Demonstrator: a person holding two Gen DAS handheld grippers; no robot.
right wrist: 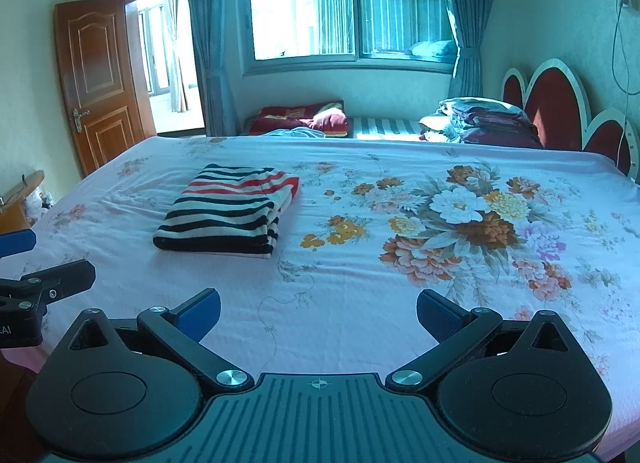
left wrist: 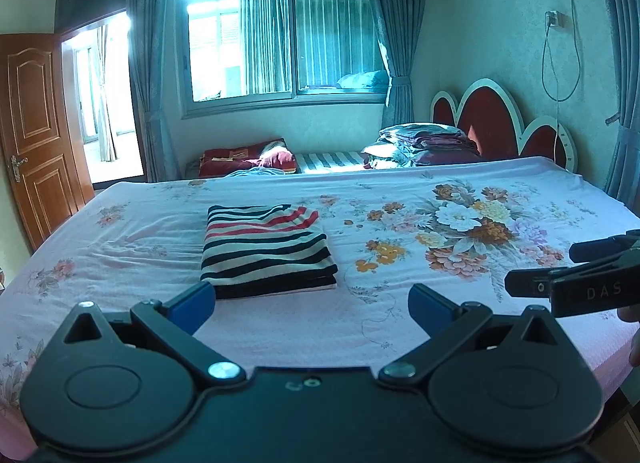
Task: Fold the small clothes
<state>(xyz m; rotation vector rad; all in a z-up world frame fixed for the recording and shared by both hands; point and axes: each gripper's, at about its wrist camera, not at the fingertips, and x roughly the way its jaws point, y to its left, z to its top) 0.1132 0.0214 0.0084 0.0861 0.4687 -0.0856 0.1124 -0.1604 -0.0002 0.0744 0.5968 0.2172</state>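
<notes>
Folded striped garment (left wrist: 267,251) lying flat on the flowered bedsheet (left wrist: 400,327), ahead of the left gripper (left wrist: 312,305) and just beyond its left blue pad (left wrist: 196,303); whether pad and cloth touch cannot be told. Seen from the right gripper (right wrist: 319,313), the garment lies well ahead and to the left. Both grippers spread wide, holding nothing. Bare sheet surrounds the garment; folded bedding (right wrist: 480,121) is stacked at the headboard (right wrist: 560,103).
</notes>
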